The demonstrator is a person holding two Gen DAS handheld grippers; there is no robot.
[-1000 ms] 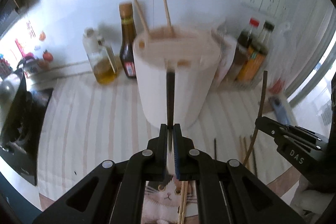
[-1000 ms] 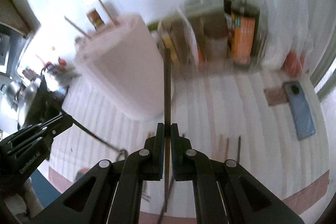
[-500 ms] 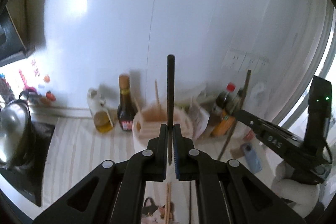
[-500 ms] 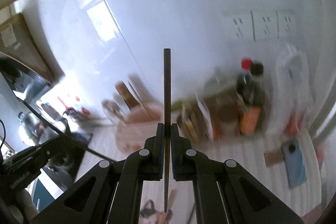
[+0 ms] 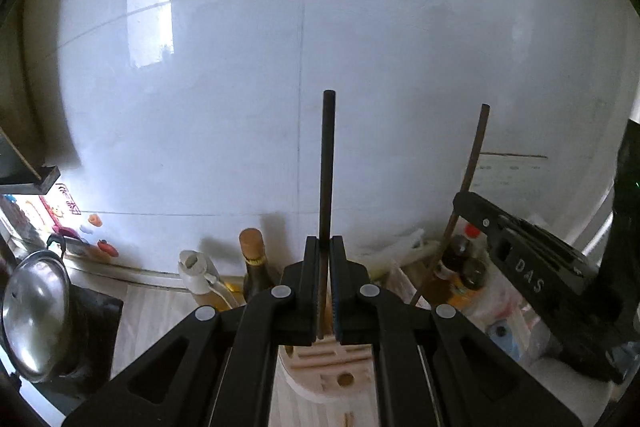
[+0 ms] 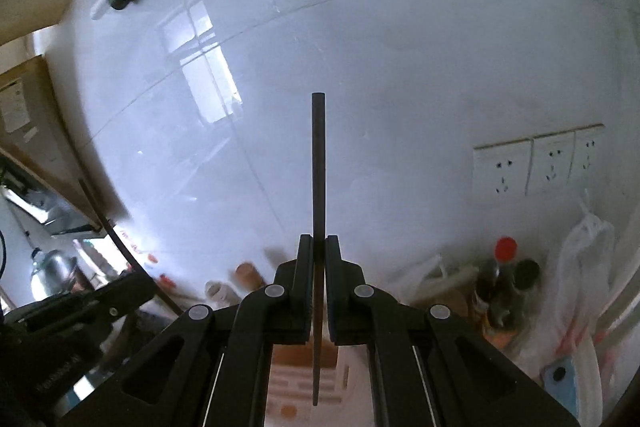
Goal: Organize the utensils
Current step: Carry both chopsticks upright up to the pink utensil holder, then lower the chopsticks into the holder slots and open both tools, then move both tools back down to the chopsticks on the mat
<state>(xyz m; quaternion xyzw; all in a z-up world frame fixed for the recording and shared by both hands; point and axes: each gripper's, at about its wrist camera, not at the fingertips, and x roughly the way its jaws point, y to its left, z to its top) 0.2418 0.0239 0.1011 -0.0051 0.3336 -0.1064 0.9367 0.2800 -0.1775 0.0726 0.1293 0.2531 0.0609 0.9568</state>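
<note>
Both claws have risen above the holder (image 5: pixel 324 367), each pinching a chopstick (image 5: pixel 326 163); next, lower the tips into its slots.

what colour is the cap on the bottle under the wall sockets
Red. The cap shows best in the right wrist view.

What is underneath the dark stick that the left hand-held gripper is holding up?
Below the dark chopstick in the left hand-held gripper sits a pale utensil holder with slots and round holes in its top. The jaws cover most of it, so its contents stay hidden.
</note>
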